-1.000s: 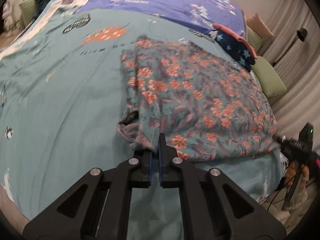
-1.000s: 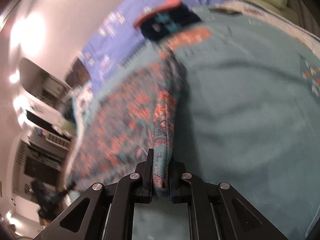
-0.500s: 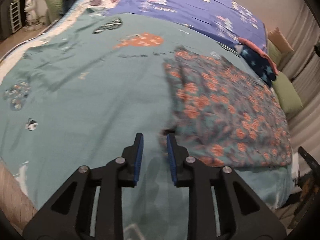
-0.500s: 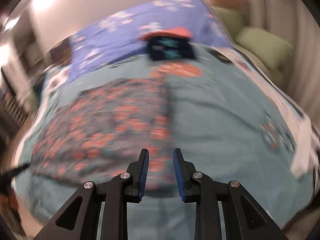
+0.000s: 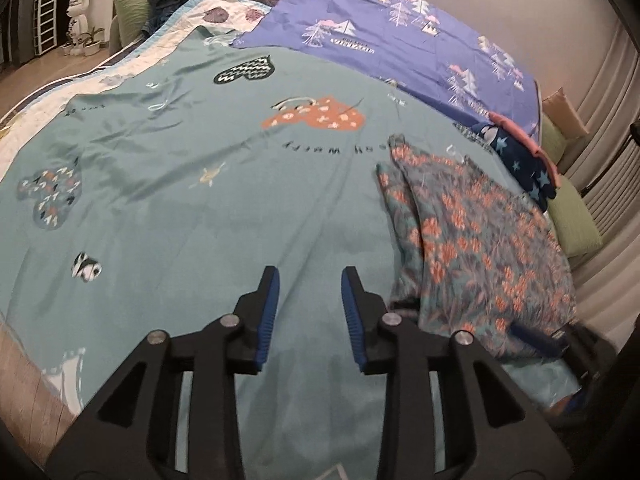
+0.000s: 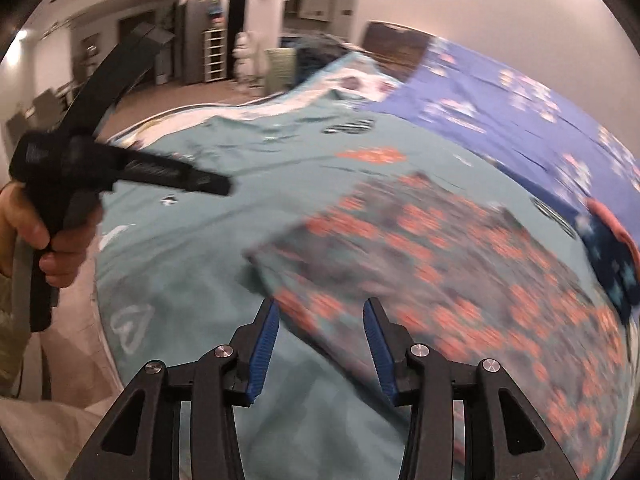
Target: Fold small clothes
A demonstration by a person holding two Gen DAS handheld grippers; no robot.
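Observation:
A teal garment with orange flowers lies folded flat on the teal bedspread, right of centre in the left wrist view. It also shows, blurred, in the right wrist view. My left gripper is open and empty over bare bedspread, left of the garment's near corner. My right gripper is open and empty, just above the garment's near edge. The left gripper's body, held in a hand, shows at the left of the right wrist view.
A folded navy star-print garment with a pink edge lies beyond the floral one. A purple sheet covers the bed's far part. Green pillows lie at the right edge. Wooden floor runs past the bed's near left edge.
Both grippers let go of the floral garment and opened wide. The garment dropped flat on the bed. The left gripper moved left off it; the right swung round to face it.

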